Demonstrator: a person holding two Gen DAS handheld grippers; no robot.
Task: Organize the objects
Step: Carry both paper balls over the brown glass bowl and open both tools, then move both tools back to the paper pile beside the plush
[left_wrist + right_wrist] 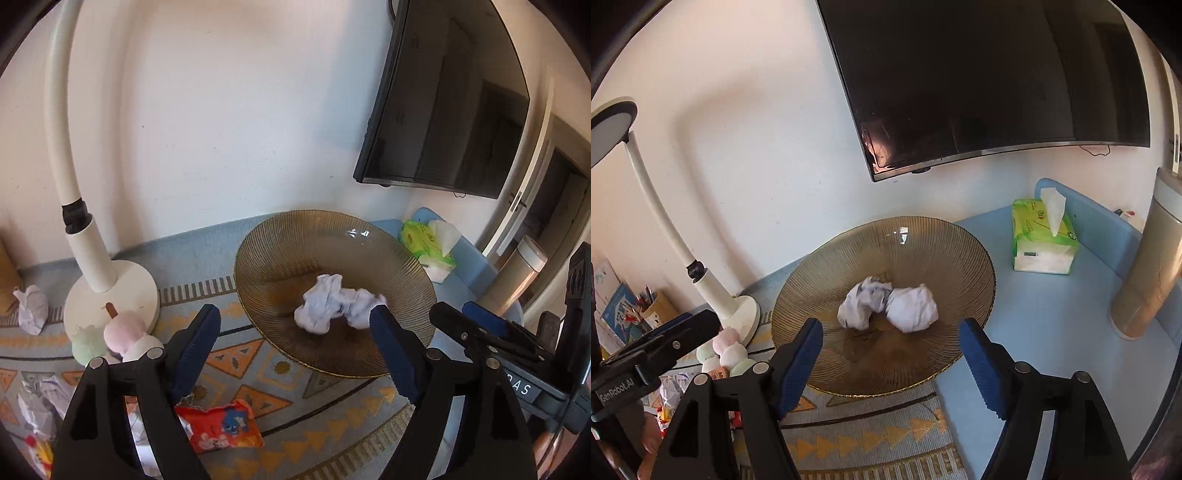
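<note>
A ribbed amber glass plate sits on the patterned mat and holds two crumpled white paper balls. My left gripper is open and empty, above the plate's near left edge. My right gripper is open and empty, above the plate's near rim; it also shows in the left wrist view. A red snack packet lies on the mat under my left gripper. More crumpled paper lies at the left.
A white desk lamp stands left of the plate, with pastel plush balls by its base. A green tissue pack and a beige cylinder stand on the blue surface at the right. A TV hangs on the wall.
</note>
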